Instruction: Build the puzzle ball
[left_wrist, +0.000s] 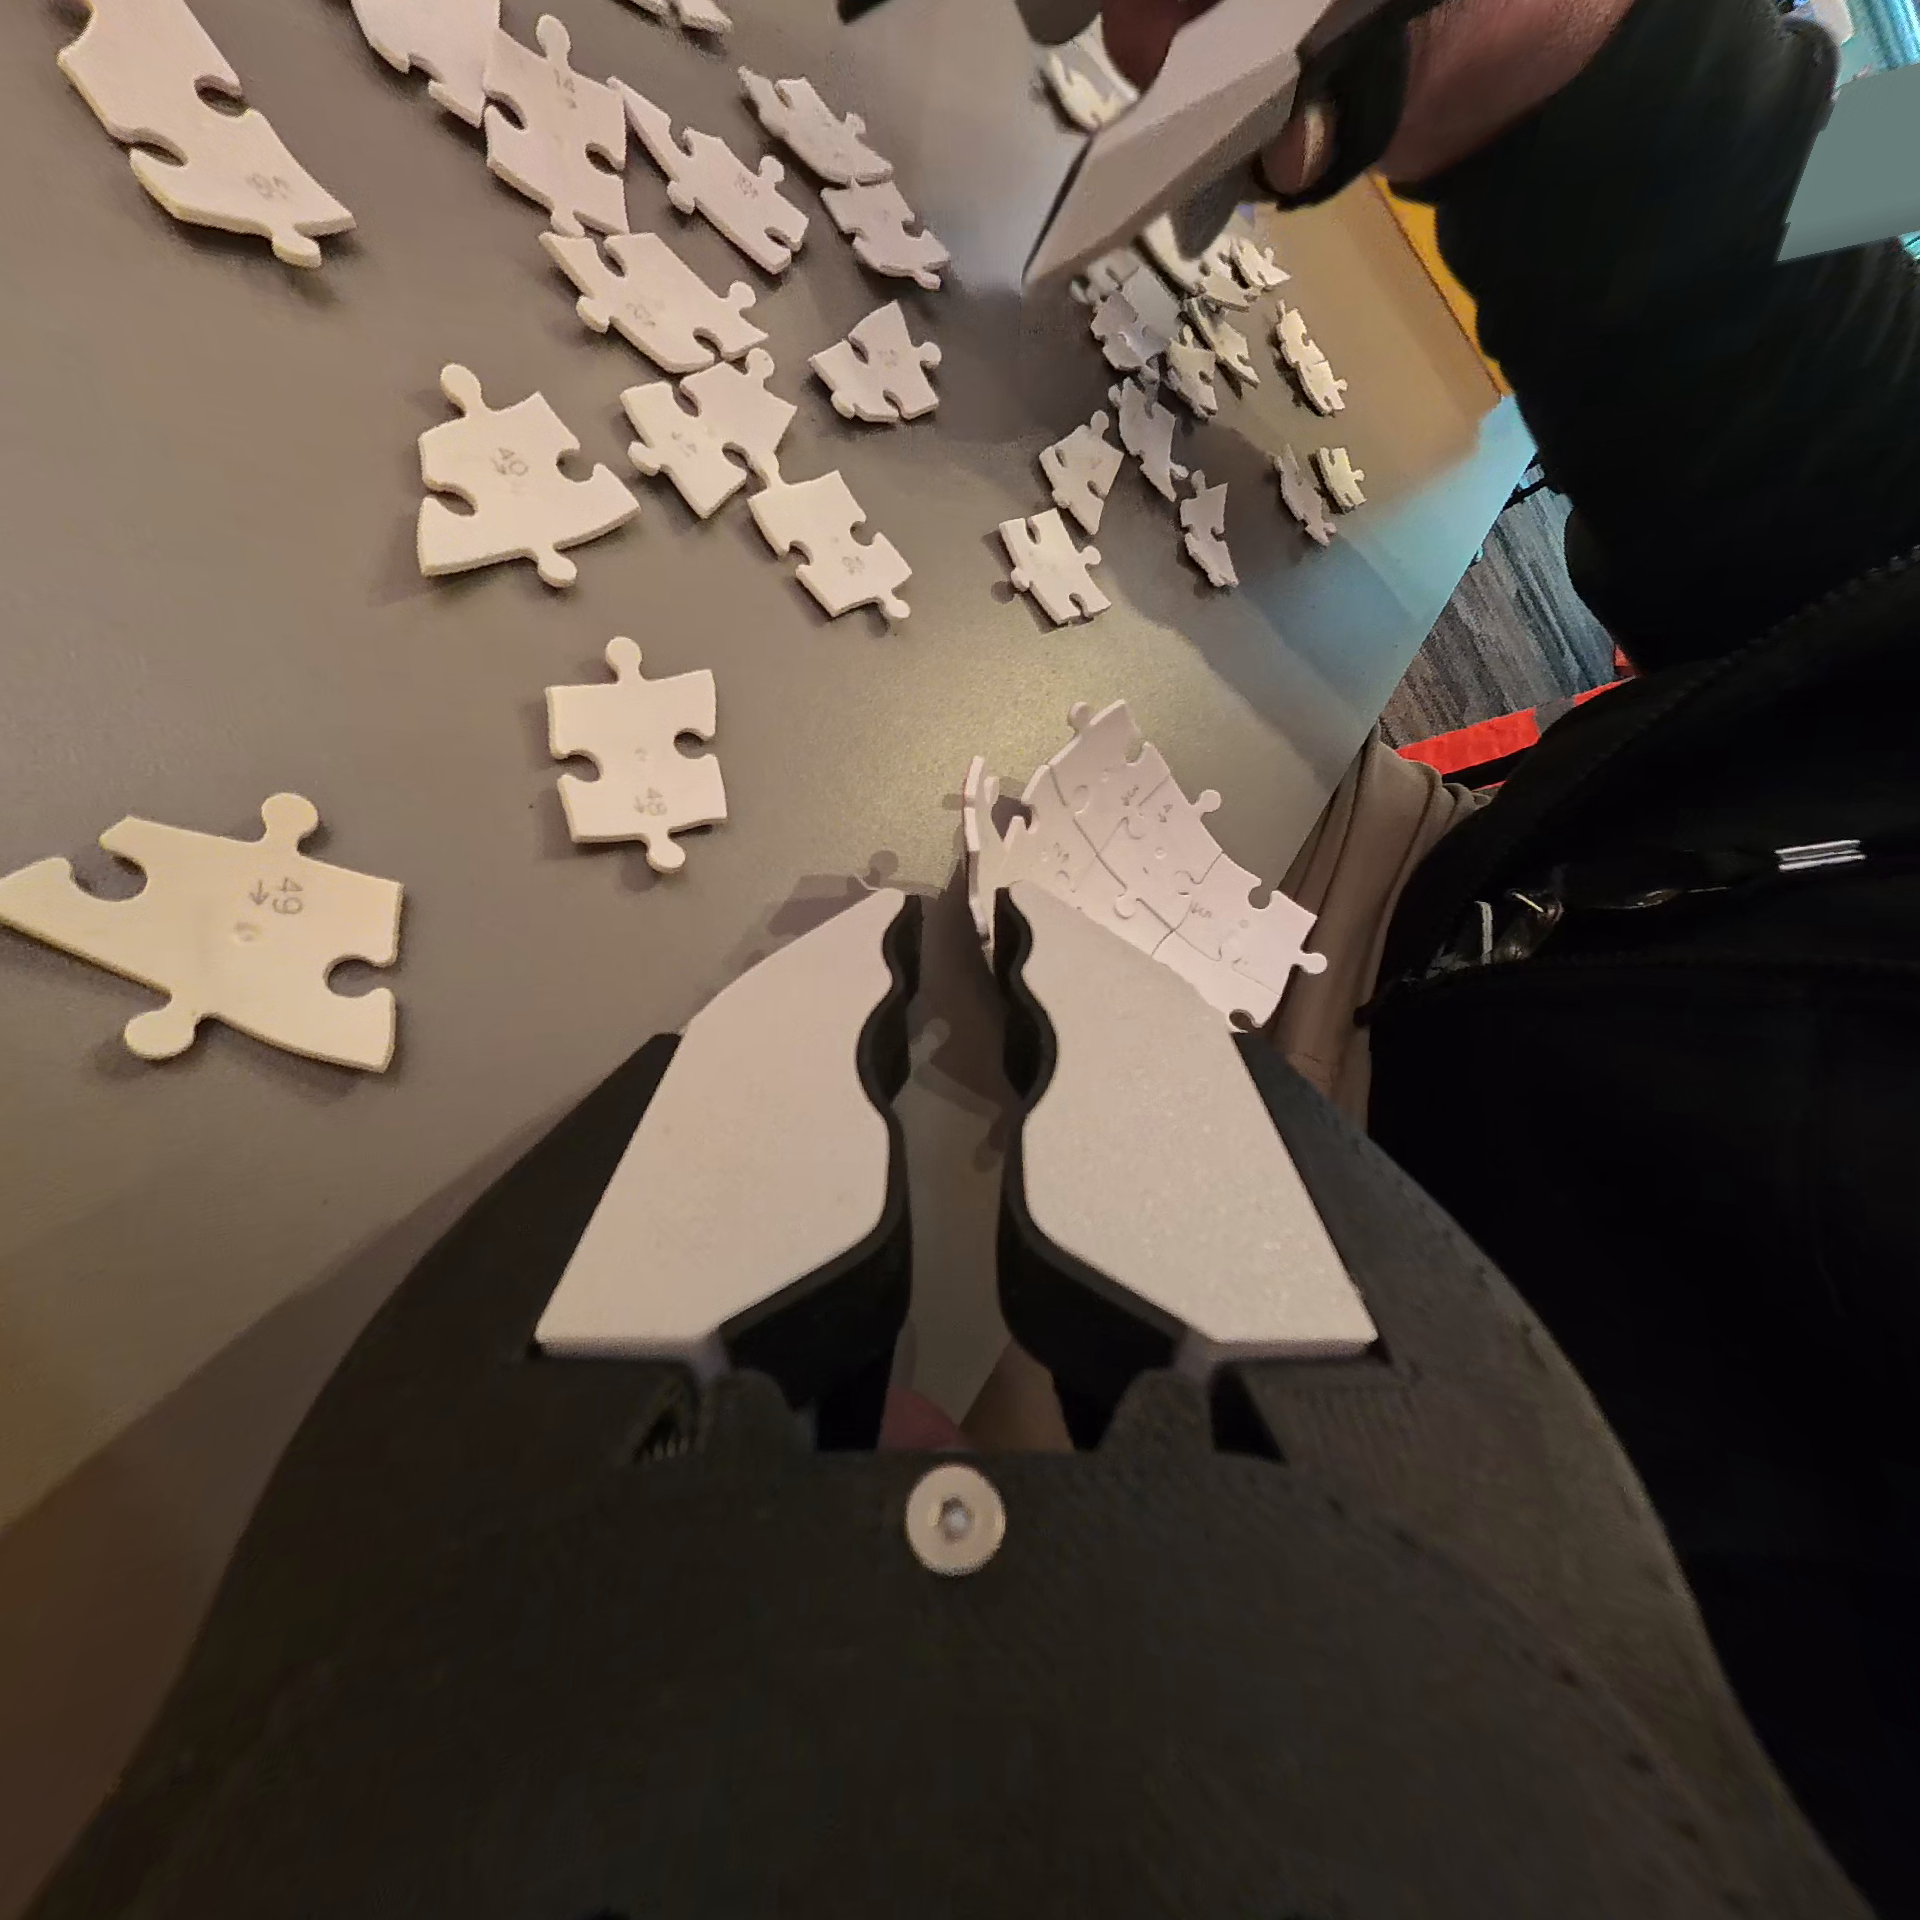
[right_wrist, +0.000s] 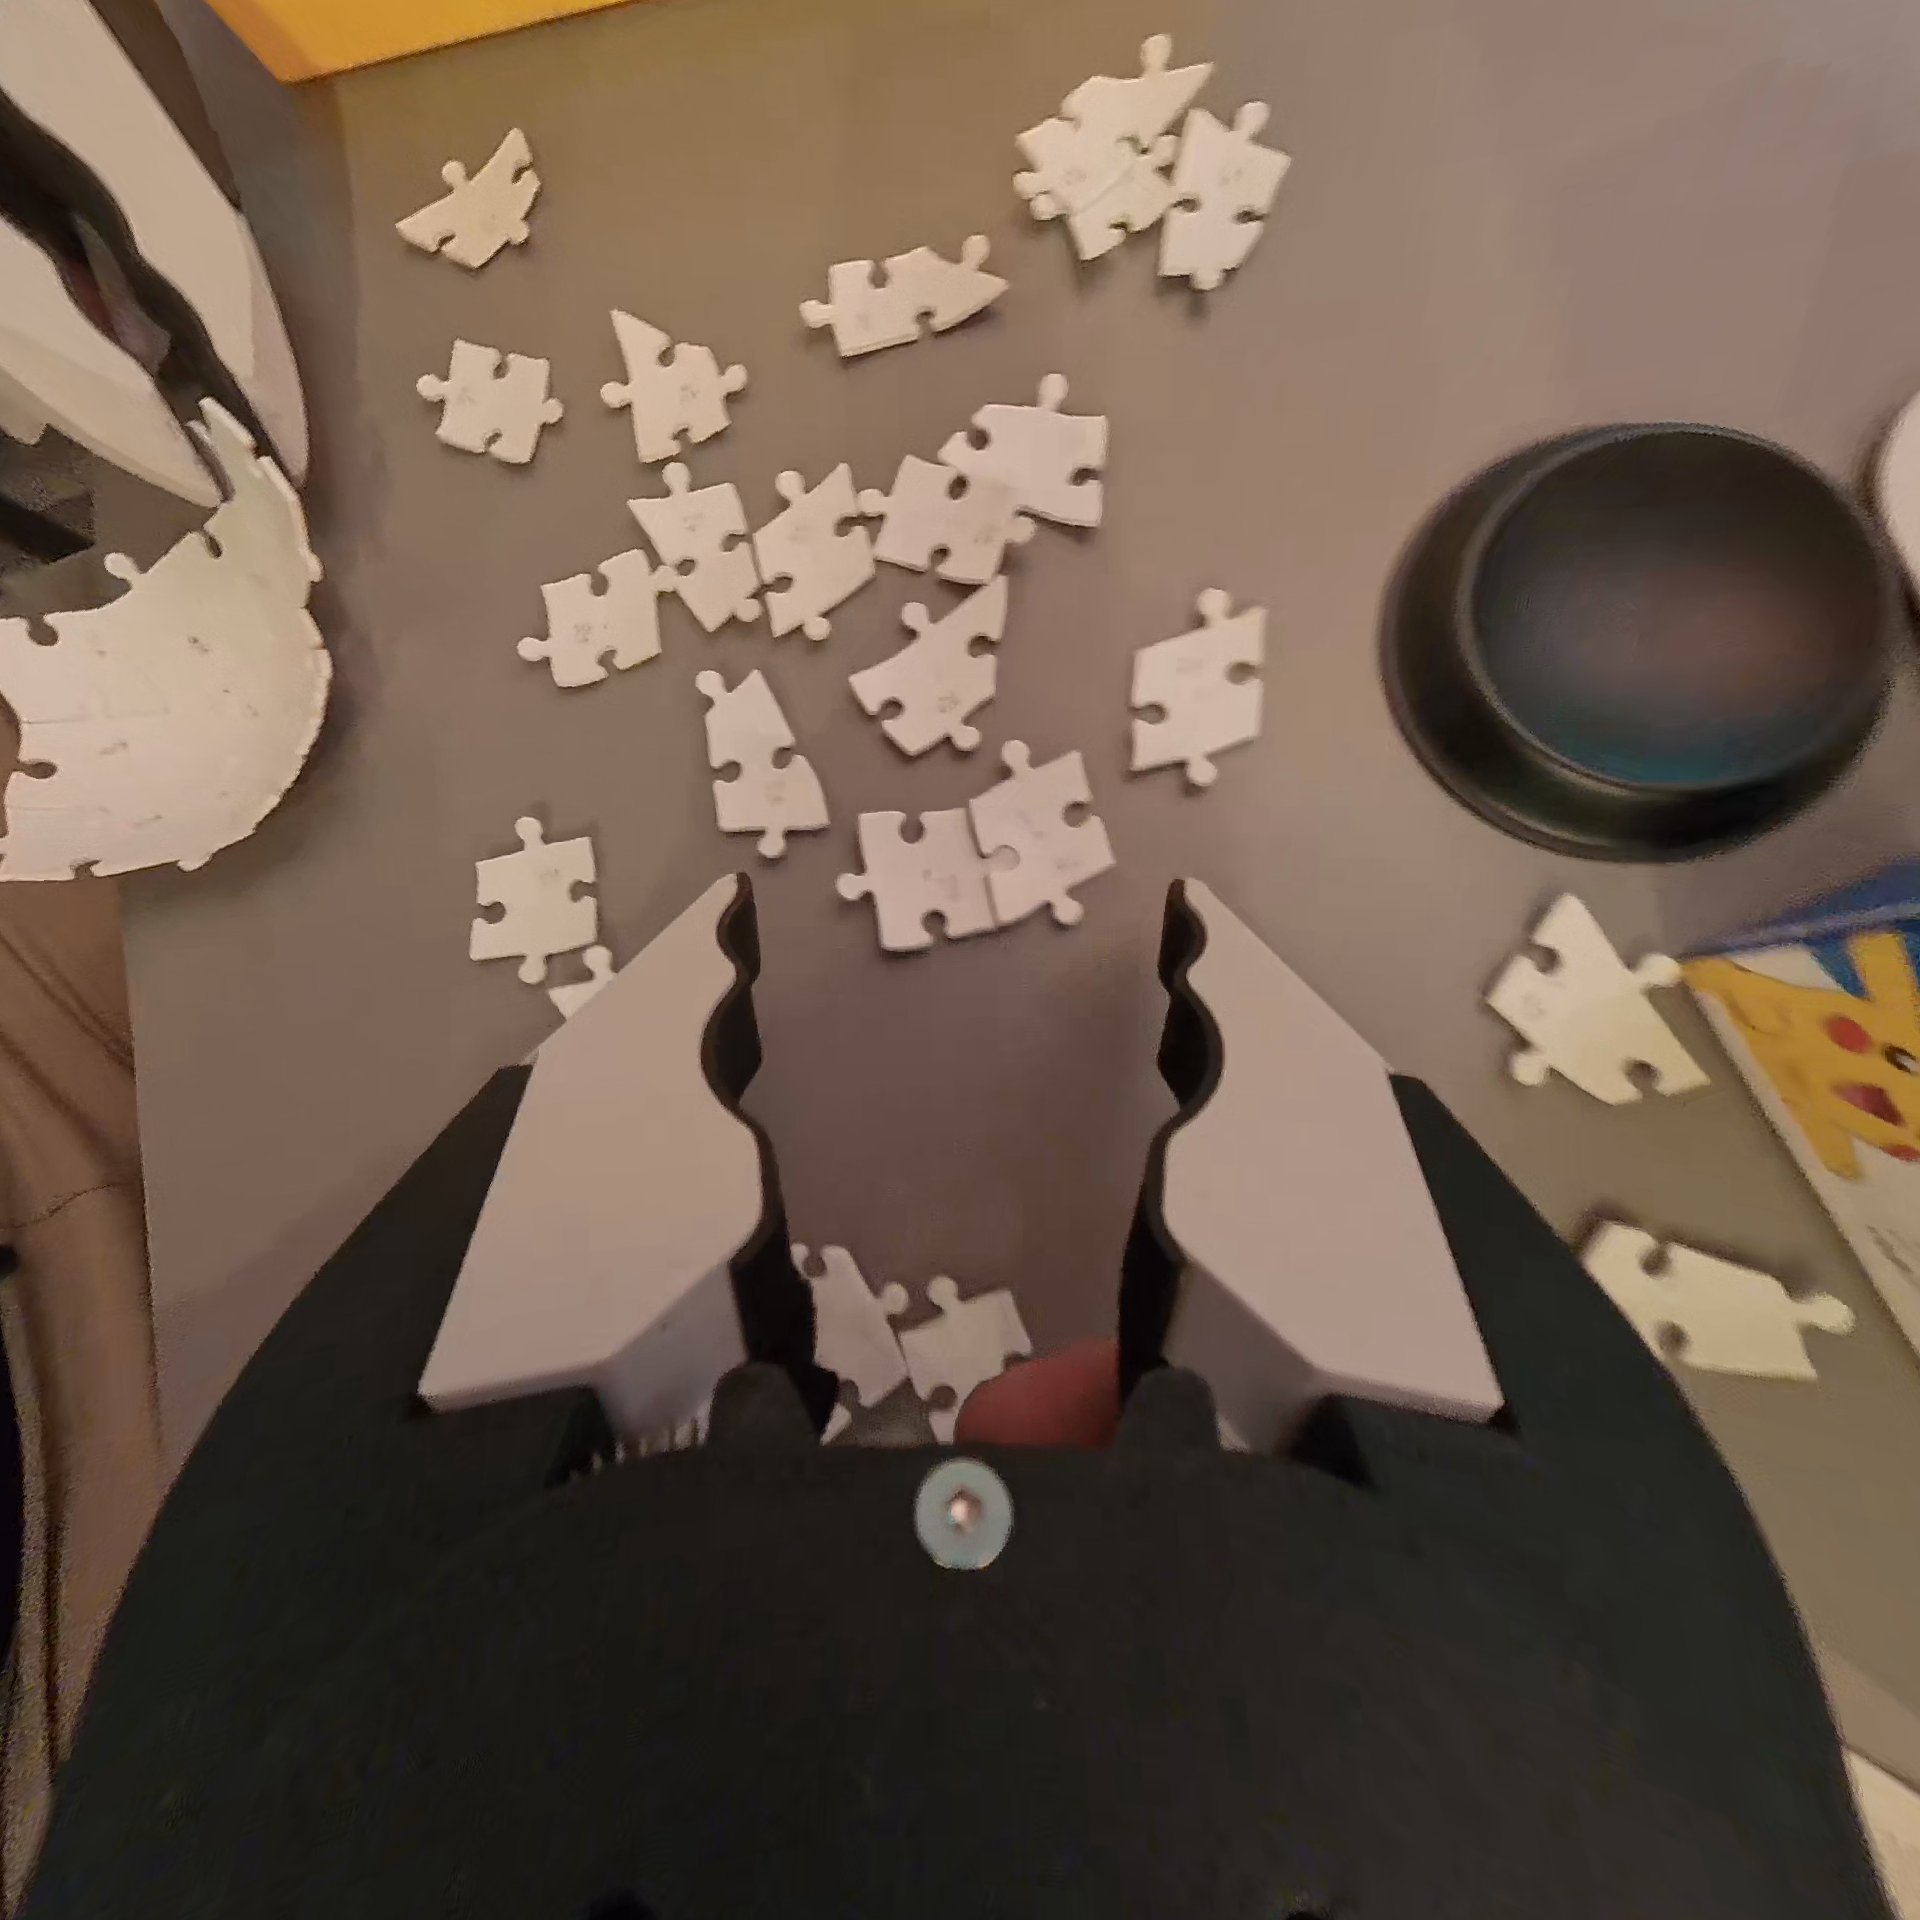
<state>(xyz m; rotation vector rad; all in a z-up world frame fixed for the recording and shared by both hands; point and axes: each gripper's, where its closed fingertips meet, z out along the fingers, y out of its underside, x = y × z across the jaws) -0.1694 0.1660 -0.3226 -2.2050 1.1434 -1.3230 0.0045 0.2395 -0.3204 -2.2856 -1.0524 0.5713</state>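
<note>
A curved, part-built section of the white puzzle ball is held at its edge by my left gripper, whose jaws are nearly closed on it just above the grey table. In the right wrist view the same section hangs from the left gripper at the far left. My right gripper is open and empty, hovering over several loose white pieces, close to two joined ones. Loose pieces are also scattered ahead of the left gripper. The right gripper shows at the top of the left wrist view.
A black round bowl-like stand sits to the right. A box with a yellow cartoon picture lies at the right edge, with loose pieces beside it. A person in dark clothes stands at the table's edge. A yellow surface borders the far side.
</note>
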